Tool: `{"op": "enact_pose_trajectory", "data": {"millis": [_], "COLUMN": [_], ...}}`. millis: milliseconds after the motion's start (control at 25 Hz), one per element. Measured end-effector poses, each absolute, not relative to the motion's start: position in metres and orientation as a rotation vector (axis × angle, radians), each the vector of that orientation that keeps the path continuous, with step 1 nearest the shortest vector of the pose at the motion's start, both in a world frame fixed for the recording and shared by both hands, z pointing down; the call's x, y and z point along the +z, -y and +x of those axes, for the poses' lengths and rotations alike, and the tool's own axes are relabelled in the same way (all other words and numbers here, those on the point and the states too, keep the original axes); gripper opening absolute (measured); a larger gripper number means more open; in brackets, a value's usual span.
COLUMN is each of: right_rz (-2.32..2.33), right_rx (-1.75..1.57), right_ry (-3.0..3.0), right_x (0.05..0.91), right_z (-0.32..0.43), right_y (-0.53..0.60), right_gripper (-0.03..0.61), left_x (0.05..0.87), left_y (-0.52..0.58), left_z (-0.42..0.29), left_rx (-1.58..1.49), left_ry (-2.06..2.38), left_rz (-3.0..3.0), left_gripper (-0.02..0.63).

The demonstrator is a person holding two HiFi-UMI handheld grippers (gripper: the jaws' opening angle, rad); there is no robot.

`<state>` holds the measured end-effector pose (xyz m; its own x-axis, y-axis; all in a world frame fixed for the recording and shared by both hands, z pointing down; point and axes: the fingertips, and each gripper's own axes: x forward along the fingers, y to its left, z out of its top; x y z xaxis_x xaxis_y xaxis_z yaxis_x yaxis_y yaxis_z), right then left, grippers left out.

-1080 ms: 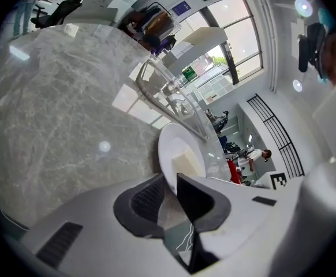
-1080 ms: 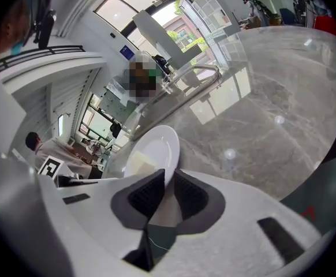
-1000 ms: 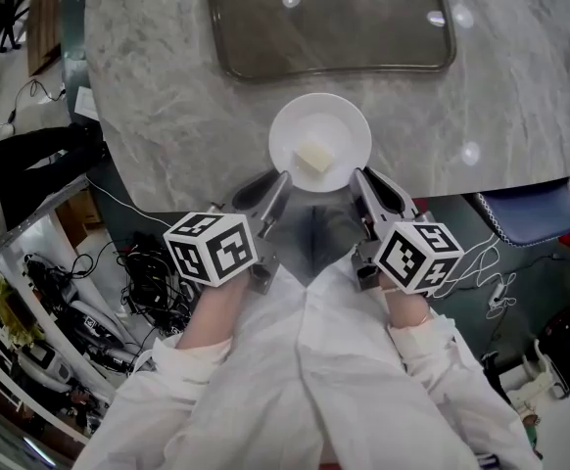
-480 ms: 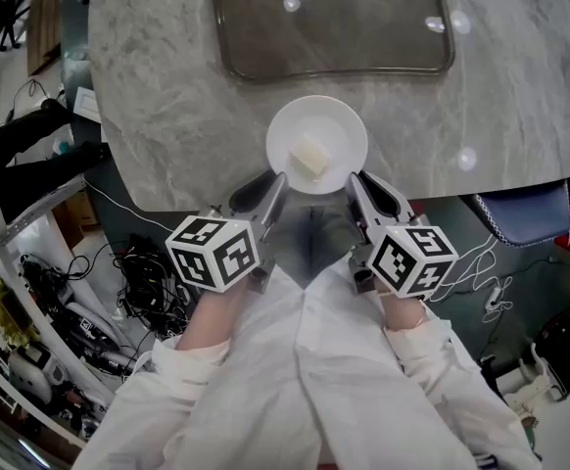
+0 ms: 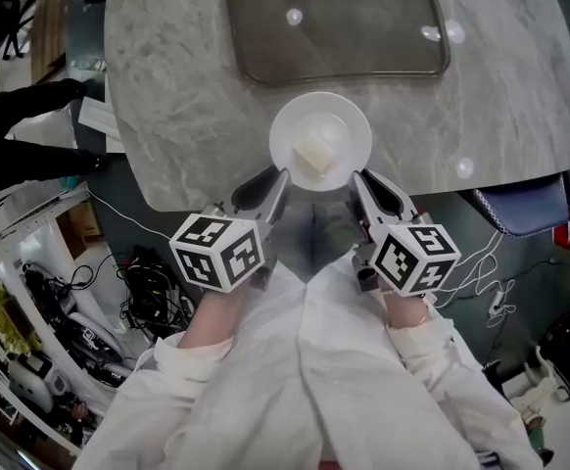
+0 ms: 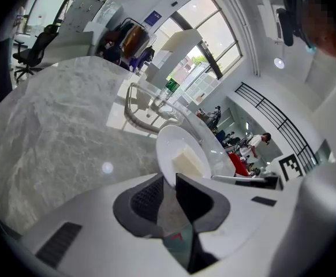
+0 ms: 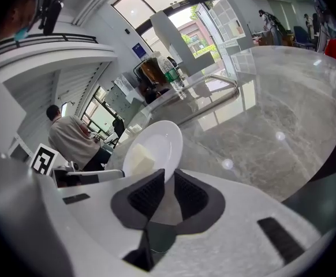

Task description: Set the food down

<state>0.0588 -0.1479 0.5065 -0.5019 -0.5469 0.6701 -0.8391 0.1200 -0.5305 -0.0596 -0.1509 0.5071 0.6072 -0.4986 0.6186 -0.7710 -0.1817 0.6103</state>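
Plate (image 5: 336, 116) bearing food block (image 5: 313, 155), at table (image 5: 187, 96) edge; left gripper (image 5: 277, 182), right gripper (image 5: 359, 184) pinch opposite rims, jaws narrow; uneven lowering may tip it

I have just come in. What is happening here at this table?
A person holds a white plate with both grippers. The left gripper and the right gripper are each clamped on its near rim. A pale block of food lies on the plate. The plate is at the near edge of the marble table, in front of a tray. Whether it rests on the table is unclear.
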Motion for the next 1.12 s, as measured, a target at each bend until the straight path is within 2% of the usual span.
{"op": "enact_pose_trajectory", "data": {"millis": [560, 1120], "right_rz": [1.487, 1.459], "right_rx": [1.281, 1.246], "right_ry": [2.139, 2.184], "right_x": [0.468, 0.459], "right_z": [0.055, 0.070], "right_y": [0.174, 0.248], "right_gripper": [0.043, 0.040], "left_x": [0.465, 0.455], "left_y": [0.182, 0.247], "left_z": [-0.064, -0.050], "left_rx": [0.294, 0.275], "left_ry": [0.987, 1.015], "left_rz": [1.979, 1.994], "left_gripper": [0.066, 0.066]}}
